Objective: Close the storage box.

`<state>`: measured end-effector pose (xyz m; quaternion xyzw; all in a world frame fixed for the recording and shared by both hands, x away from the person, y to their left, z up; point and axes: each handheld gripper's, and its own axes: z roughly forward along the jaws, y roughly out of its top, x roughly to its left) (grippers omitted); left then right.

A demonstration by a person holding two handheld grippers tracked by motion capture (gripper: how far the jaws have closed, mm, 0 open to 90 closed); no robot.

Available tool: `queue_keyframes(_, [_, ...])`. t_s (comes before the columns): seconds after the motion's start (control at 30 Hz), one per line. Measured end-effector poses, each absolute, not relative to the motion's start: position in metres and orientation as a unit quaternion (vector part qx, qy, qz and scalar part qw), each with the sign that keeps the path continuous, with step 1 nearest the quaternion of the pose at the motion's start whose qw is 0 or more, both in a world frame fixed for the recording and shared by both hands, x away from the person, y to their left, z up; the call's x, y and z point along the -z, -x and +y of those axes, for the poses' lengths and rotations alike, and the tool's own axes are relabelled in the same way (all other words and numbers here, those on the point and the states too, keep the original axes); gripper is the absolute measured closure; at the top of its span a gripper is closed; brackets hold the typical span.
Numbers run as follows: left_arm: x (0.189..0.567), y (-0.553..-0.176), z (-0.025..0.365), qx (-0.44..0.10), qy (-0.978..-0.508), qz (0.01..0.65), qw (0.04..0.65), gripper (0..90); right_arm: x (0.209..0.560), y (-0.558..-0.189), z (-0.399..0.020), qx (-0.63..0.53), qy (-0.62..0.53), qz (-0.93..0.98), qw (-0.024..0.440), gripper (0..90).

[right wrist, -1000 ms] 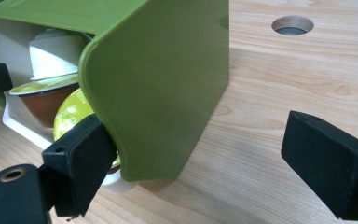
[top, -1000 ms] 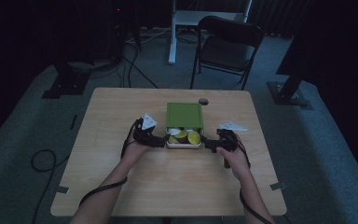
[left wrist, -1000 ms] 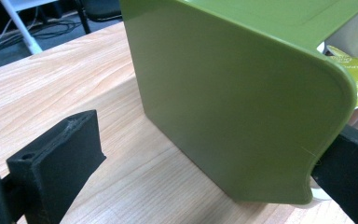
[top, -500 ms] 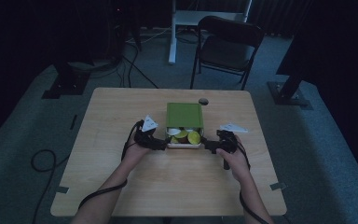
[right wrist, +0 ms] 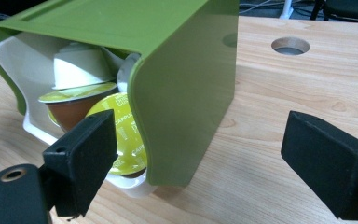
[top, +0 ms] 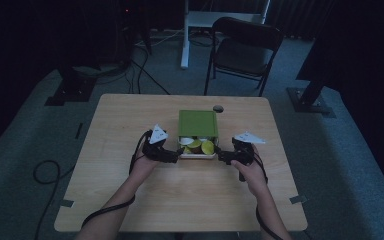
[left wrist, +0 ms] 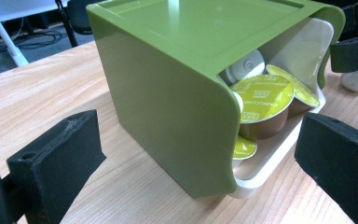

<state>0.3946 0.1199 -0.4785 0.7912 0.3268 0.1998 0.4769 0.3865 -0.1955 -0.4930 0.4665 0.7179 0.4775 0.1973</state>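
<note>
**Green capsule box with a gripper parked at each front corner**

Green plastic is the main thing here: a boxy green cover [top: 197, 123] sits over a white drawer [top: 197, 155] mid-table, and the drawer sticks out toward the person, loaded with coffee capsules [top: 201, 146] (yellow-green foil lids, brown cups, a couple of white ones).

Nearest the camera, the person's forearms come up from the bottom edge of the wooden table [top: 190, 200]. The left gripper [top: 174, 155] sits at the drawer's left front corner, the right gripper [top: 221, 156] at the right front corner. Whether either touches the drawer, I can't tell from above.

In the left gripper view the jaws stand wide apart, holding nothing, with the box's corner between them a bit farther off. Same in the right gripper view: jaws spread, nothing clamped, one jaw just in front of a yellow-lidded capsule [right wrist: 127, 135].

Behind the box there's a round hole in the tabletop [top: 218, 108], and past the table a dark folding chair [top: 245, 52] on the carpet.
</note>
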Motion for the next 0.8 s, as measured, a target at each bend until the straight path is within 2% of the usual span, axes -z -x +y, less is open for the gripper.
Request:
queue_keyframes(0.6, [0.473,-0.378,0.141,-0.204,-0.788,0.329,0.478,0.8,0.485,-0.369,-0.212,-0.484,-0.473,0.707,0.204,10.3])
queue_keyframes(0.8, [0.472,-0.376,0.150,-0.209,-0.788,0.332,0.475,0.7,0.485,-0.362,-0.222,-0.477,-0.471,0.708,0.221,10.3])
